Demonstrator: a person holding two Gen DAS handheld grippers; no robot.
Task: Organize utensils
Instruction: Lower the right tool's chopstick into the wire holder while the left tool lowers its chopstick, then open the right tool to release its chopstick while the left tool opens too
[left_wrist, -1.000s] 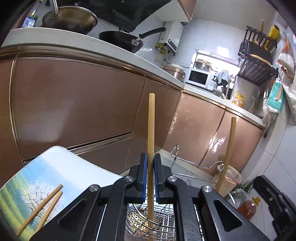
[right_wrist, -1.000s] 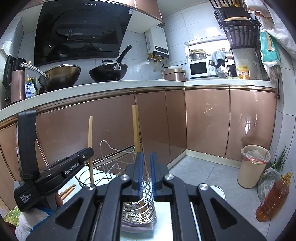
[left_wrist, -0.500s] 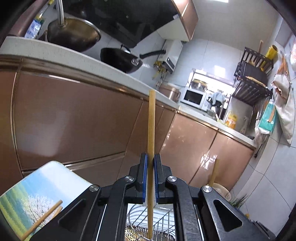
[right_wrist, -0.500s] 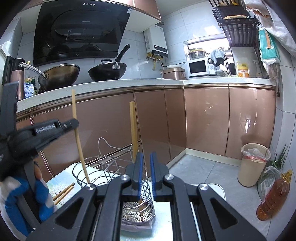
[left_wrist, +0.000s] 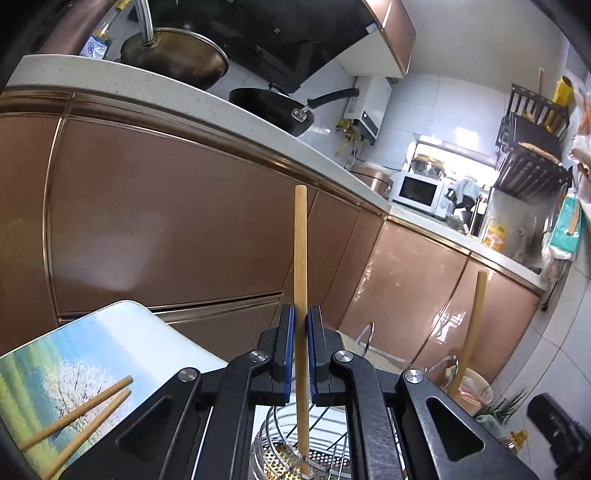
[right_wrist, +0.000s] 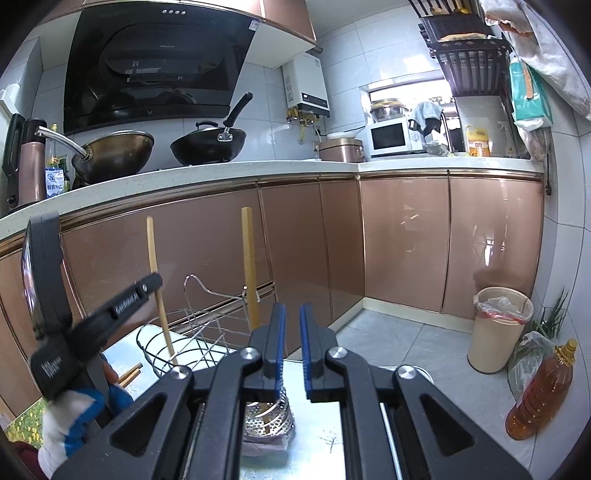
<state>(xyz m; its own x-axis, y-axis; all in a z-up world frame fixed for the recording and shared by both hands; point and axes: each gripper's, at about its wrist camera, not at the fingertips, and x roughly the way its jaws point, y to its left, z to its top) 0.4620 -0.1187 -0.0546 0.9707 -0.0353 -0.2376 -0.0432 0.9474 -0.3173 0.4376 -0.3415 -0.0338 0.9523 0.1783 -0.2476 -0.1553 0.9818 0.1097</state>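
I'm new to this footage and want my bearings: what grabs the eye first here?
A chopstick stands upright, clamped in the left claw, its lower end apparently inside the perforated metal utensil holder. A second chopstick stands upright further right, and two more chopsticks lie on the landscape-printed table at the lower left.

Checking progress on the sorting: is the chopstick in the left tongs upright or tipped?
Upright: the chopstick stands vertical, clamped in the left tongs, its lower end inside the metal utensil basket.
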